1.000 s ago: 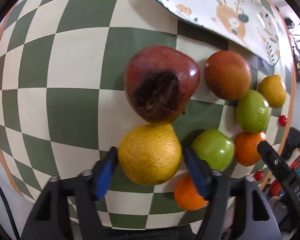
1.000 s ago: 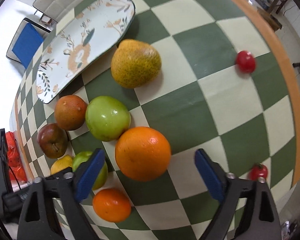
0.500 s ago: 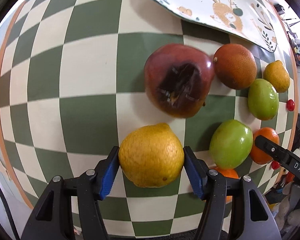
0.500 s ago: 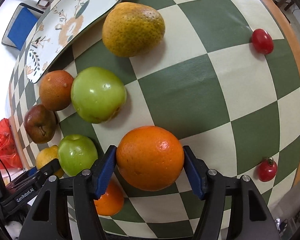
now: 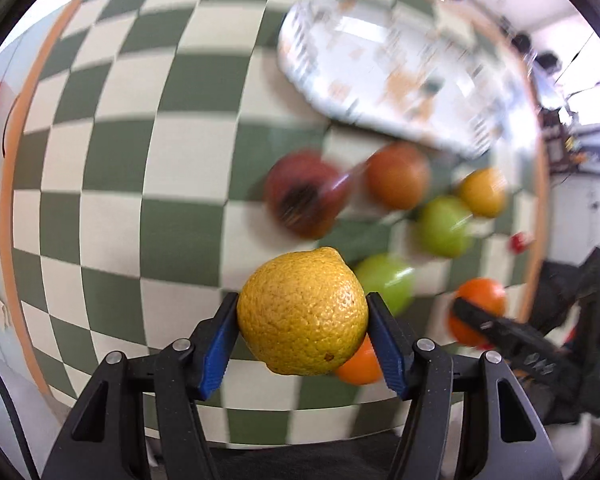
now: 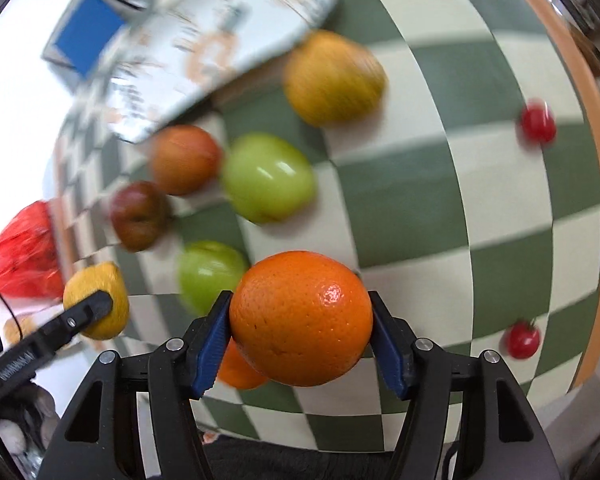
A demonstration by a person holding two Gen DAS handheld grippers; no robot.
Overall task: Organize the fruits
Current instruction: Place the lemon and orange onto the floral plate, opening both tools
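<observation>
Both tongs have lifted — lemon [image 5: 302, 312], orange [image 6: 300, 318] — off the checkered cloth [image 5: 112, 160].

The lemon [image 5: 302, 312] has a dull, pebbled yellow rind; the orange [image 6: 301, 317] is dimpled and glossier. The green apple [image 6: 267, 177] looks smooth and shiny, the blue gripper pads [image 5: 217, 340] ribbed and matt

Lemon [image 5: 302, 312] held between left gripper [image 5: 302, 330] fingers, orange [image 6: 300, 318] between right gripper [image 6: 300, 330] fingers, apples [image 6: 267, 178] and platter [image 6: 204, 44] laid beyond on table [image 6: 480, 184].
</observation>
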